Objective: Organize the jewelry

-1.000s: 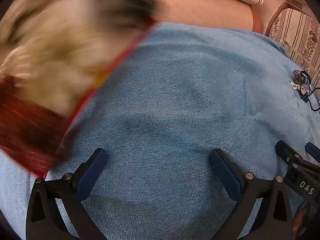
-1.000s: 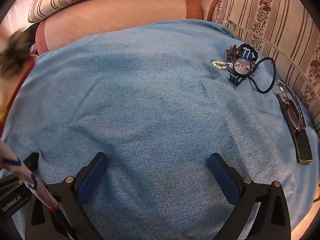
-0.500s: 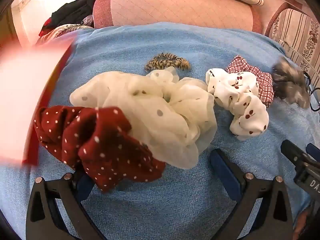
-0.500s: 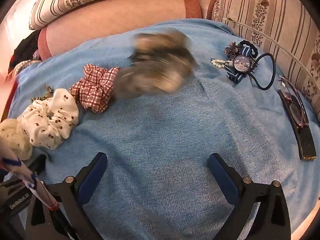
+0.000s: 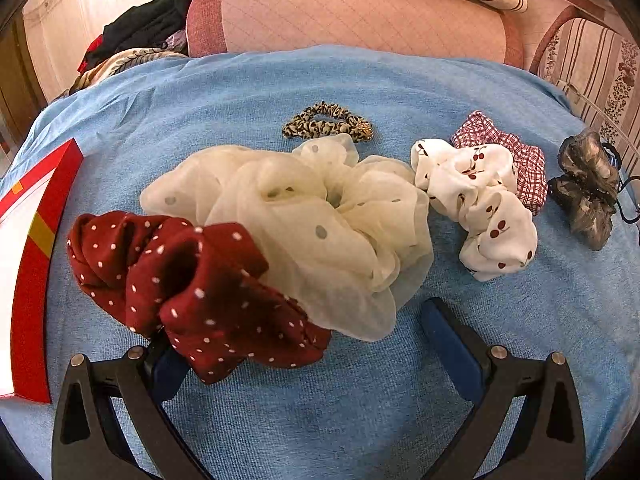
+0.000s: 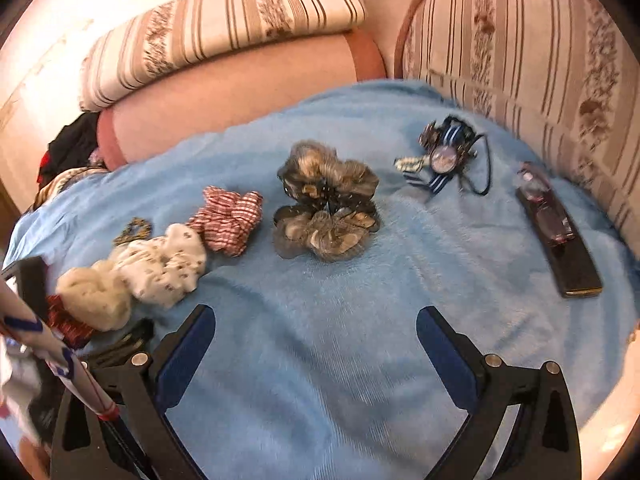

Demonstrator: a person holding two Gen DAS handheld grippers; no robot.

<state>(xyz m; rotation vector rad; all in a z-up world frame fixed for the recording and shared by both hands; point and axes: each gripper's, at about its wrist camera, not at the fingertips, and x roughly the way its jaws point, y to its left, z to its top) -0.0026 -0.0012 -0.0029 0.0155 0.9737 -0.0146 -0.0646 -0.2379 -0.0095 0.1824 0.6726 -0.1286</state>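
Several scrunchies lie on the blue blanket (image 5: 360, 420). A dark red dotted scrunchie (image 5: 188, 280) rests over the left finger of my left gripper (image 5: 296, 332), which is open and grips nothing. A sheer cream scrunchie (image 5: 304, 220) lies just ahead, a leopard one (image 5: 326, 122) behind it. To the right lie a cherry-print scrunchie (image 5: 480, 200), a plaid one (image 5: 520, 152) and a grey-brown one (image 5: 586, 188). My right gripper (image 6: 316, 316) is open over bare blanket, short of the grey-brown scrunchie (image 6: 328, 204). A watch and small jewelry cluster (image 6: 444, 156) sits far right.
A red-edged box (image 5: 32, 240) lies at the blanket's left. Glasses on a dark case (image 6: 556, 224) lie near the striped sofa arm (image 6: 540, 60). A pink cushion (image 5: 352, 16) backs the blanket, with clothes (image 5: 136, 32) at far left. A white stick with blue marks (image 6: 60, 360) crosses the right view's lower left.
The scrunchies came out of the red box onto the formerly bare blanket and settled. The box moved off to the left. The grey-brown scrunchie stopped tumbling.
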